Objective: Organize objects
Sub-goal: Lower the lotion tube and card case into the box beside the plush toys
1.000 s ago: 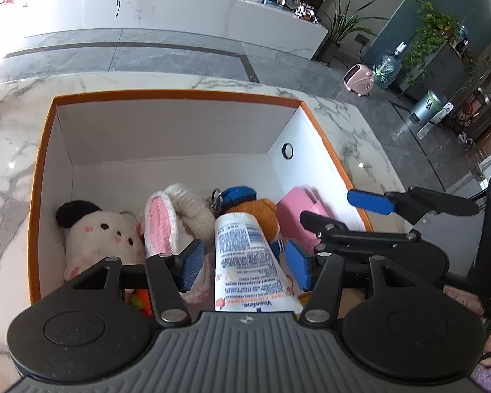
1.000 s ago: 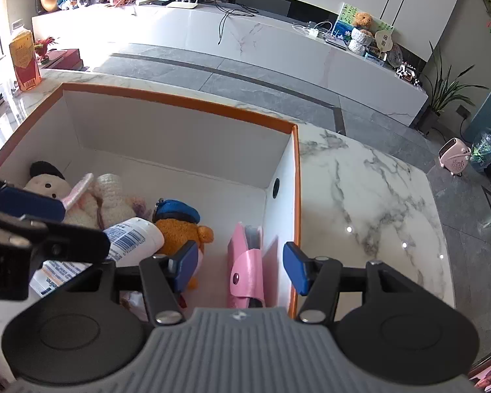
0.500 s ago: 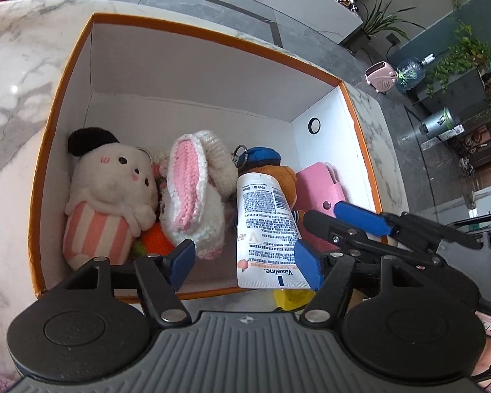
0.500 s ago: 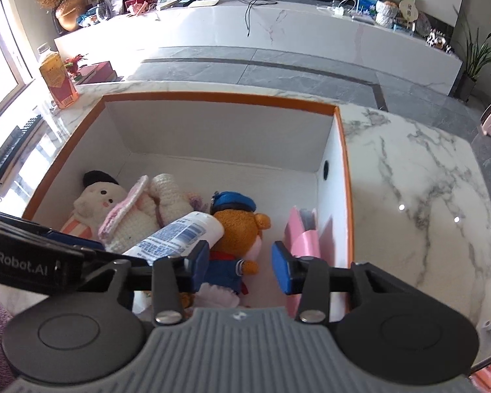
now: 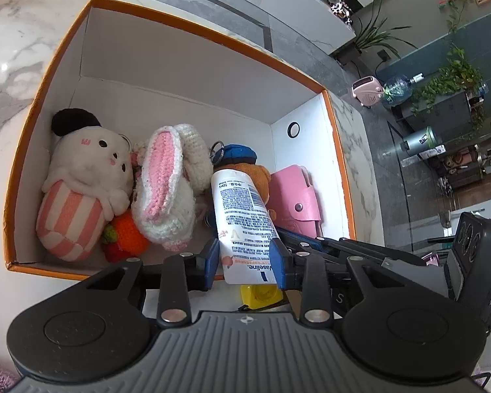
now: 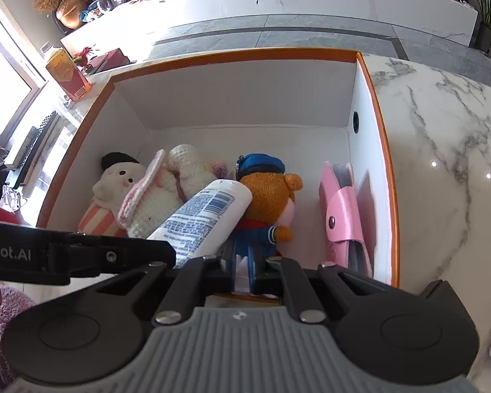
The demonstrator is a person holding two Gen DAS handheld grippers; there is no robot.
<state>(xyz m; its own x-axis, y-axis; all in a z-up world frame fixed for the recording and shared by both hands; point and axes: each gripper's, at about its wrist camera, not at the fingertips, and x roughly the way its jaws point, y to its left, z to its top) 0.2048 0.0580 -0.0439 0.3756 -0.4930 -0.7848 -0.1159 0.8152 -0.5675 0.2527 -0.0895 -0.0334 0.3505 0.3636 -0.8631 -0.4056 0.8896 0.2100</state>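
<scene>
Left hand-held gripper (image 5: 244,263) pinching lotion tube (image 5: 242,216), just closed, over box (image 5: 193,29). Right hand-held gripper (image 6: 244,270) pressed together on bear (image 6: 265,203), likely for repositioning.

Marble counter (image 6: 442,150), potted plants (image 5: 448,82), pink heater (image 5: 365,90), water bottle (image 5: 397,86)

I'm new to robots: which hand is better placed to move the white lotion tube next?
Left. The left gripper has just closed onto the lotion tube at its end; the right gripper has just shut low by the bear, off the tube.
</scene>
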